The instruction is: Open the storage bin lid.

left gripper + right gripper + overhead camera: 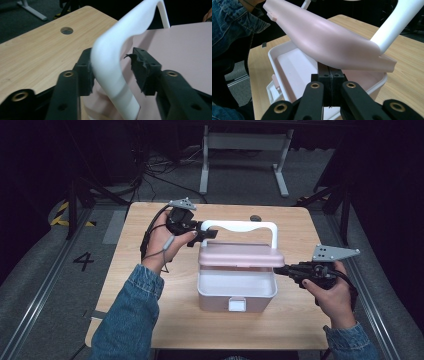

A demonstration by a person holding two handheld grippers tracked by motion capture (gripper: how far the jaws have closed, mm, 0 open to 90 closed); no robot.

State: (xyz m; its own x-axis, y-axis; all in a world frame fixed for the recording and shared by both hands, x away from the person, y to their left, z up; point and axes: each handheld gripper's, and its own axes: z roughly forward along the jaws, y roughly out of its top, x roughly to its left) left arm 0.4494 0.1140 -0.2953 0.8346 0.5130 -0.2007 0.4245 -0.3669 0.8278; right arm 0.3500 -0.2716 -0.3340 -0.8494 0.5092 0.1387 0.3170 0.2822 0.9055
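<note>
A white box [236, 297] is seen standing open at the middle of the bench [140, 320], its latch at the near wall and its pink lid [241, 255] raised above it. At the box's right edge the right hand-held gripper [278, 270] is held with its jaws pressed together, tips under the lid's rim – whether the lid is touched cannot be told. Farther back, the white handle [240, 226] is straddled by the left hand-held gripper [209, 234], whose jaws stand parted – one pad against the handle, the other clear.

The lid [241, 255] sits raised over the box [236, 292] on the table [150, 285].
</note>
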